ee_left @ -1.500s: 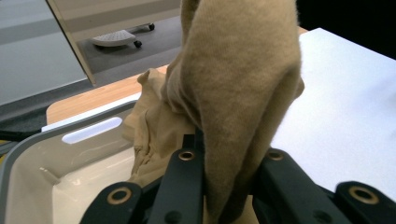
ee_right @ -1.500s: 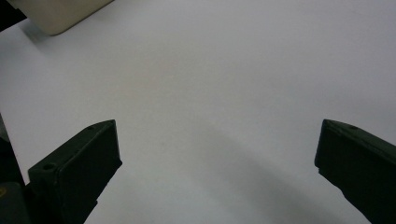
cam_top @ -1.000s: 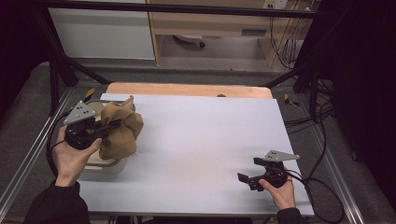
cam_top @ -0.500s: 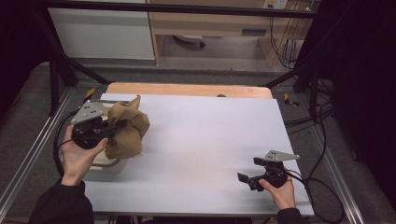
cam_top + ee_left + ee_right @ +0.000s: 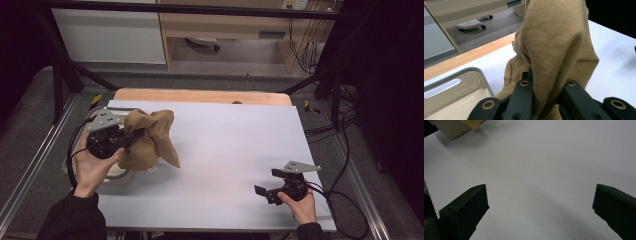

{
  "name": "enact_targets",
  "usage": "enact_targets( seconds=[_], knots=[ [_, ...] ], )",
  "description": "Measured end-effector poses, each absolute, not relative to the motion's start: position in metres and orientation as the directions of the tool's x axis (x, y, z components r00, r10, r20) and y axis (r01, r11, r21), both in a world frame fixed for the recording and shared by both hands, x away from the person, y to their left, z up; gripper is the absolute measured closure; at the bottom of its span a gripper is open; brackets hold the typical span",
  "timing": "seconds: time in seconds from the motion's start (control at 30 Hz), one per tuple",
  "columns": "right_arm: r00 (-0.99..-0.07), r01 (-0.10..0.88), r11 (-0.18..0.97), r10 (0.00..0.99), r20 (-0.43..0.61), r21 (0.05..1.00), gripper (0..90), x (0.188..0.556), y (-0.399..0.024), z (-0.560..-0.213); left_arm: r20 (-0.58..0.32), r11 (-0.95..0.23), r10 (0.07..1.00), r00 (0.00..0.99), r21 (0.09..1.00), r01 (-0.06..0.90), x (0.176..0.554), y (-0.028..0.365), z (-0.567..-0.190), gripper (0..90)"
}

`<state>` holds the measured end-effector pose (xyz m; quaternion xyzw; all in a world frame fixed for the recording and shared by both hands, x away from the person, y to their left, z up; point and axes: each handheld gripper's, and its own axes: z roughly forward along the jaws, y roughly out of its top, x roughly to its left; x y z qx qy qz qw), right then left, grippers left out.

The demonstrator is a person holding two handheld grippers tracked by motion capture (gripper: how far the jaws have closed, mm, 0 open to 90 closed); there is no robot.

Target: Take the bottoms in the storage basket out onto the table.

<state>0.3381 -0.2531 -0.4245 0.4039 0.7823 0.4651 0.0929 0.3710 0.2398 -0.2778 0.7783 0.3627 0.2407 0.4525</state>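
A tan cloth (image 5: 150, 140) hangs bunched from my left gripper (image 5: 136, 134) at the table's left side. The jaws are shut on a fold of it. In the left gripper view the cloth (image 5: 554, 45) drapes over and between the two black jaws of the left gripper (image 5: 547, 83), and its lower part reaches the white tabletop. A pale basin (image 5: 117, 175) sits beneath the hand; its grey rim (image 5: 482, 77) shows left of the cloth. My right gripper (image 5: 268, 182) rests low at the front right, open, with nothing between the jaws of the right gripper (image 5: 540, 195).
The white table (image 5: 225, 150) has a wooden strip (image 5: 200, 96) along its far edge. Metal frame rails run along both sides, and cables trail at the right. A corner of the basin (image 5: 451, 130) lies far ahead of the right gripper.
The left gripper has carried the cloth a little to the right, off the basin and over the tabletop. The right gripper has stayed where it was.
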Motion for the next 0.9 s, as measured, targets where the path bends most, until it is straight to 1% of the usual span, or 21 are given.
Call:
enact_targets(
  seconds=[0.9],
  knots=[
    [-0.656,0.546,0.241,0.719,0.230,0.803,0.6,0.338,-0.253,-0.424,0.039,-0.348,0.753,0.657,0.871,0.347,0.377,0.214,-0.285,83.9]
  ],
)
